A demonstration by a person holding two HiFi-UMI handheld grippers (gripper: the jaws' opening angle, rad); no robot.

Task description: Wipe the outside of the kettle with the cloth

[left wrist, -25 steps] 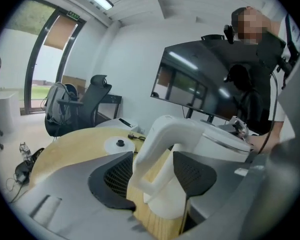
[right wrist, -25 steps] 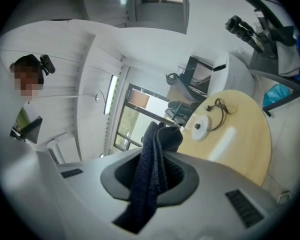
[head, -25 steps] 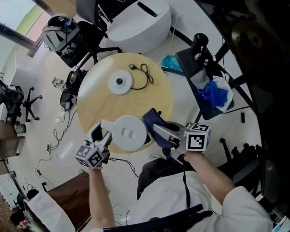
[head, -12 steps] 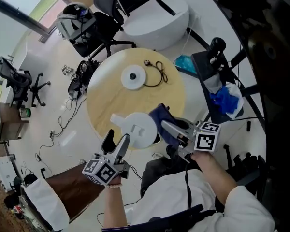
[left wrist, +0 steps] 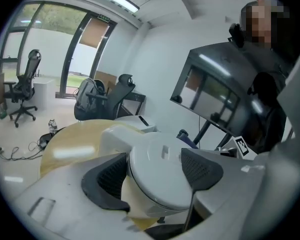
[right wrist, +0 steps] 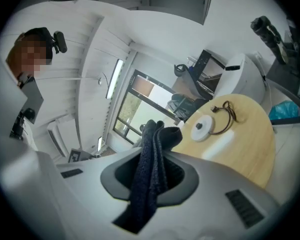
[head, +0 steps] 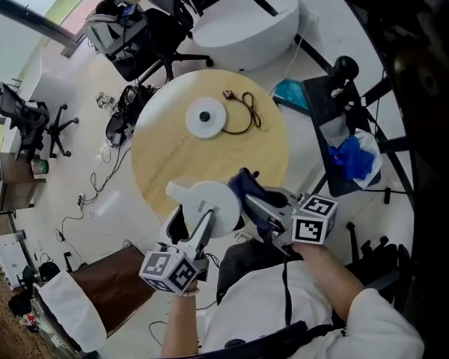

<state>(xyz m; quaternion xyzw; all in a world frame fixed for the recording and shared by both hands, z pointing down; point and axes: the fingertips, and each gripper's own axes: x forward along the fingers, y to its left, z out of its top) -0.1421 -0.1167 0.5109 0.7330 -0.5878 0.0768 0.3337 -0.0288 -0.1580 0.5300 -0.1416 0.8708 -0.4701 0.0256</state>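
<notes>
The white kettle (head: 207, 206) stands at the near edge of the round wooden table (head: 161, 152). My left gripper (head: 191, 228) hovers over the kettle's near side, open. Its jaws have just been opening wide, then came in a touch. In the left gripper view the kettle's lid (left wrist: 160, 169) lies beyond and between the pads (left wrist: 110, 176) of the left gripper (left wrist: 157, 173), and they do not press on it. My right gripper (head: 253, 204) is shut on a dark blue cloth (head: 243, 182), right beside the kettle. The cloth (right wrist: 150, 179) hangs folded from the right gripper (right wrist: 152, 181).
The kettle's round base (head: 205, 117) with its black cord (head: 247, 112) sits at the table's far side. Around the table are office chairs (head: 135, 28), a white rounded unit (head: 247, 13), a black stand with blue items (head: 348, 144), floor cables and a brown bench (head: 120, 283).
The left gripper has left the kettle's left side, opened its jaws wider and drawn back towards me and upwards. The right gripper with the cloth has barely shifted.
</notes>
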